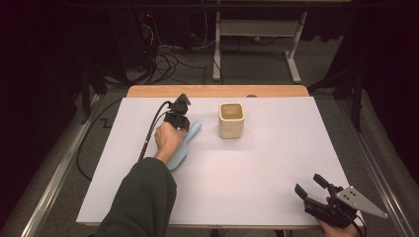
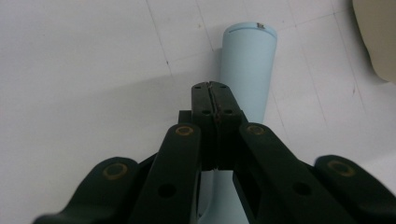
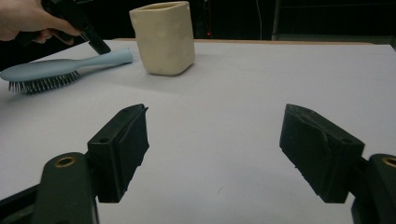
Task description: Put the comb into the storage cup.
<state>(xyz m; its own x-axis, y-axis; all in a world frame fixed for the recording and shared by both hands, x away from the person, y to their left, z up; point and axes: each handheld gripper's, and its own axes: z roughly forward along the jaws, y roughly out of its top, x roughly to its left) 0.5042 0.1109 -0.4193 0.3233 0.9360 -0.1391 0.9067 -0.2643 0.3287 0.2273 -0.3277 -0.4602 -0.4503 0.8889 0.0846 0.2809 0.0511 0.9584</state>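
Fingertips of the left gripper (image 2: pixel 215 100) are pressed flat together with nothing between them, poised over the neck of the pale blue hairbrush (image 1: pixel 184 144), whose handle runs on beyond the pads toward the cream cup (image 1: pixel 231 120). From the left gripper view it cannot be told whether the closed tips touch the handle or hang just above it.

The hairbrush lies bristles down on the white tabletop (image 1: pixel 257 168), left of centre and toward the far edge, its handle end near the cup but apart from it. The cup stands upright and open-mouthed, closer to the far edge than the near one.

Judging from this, the step in hand is taking hold of the brush by its handle, likely to stand it in the cup. Closed pads cannot grasp; the jaws would need to spread wider than the handle, straddle it across its narrow part, and sink until the pads sit level with its sides before squeezing. A grip near the neck should keep the bristle head from swinging on the lift.

At the near right corner, the right gripper (image 3: pixel 212 154) waits with its jaws wide and empty, well apart from both things.
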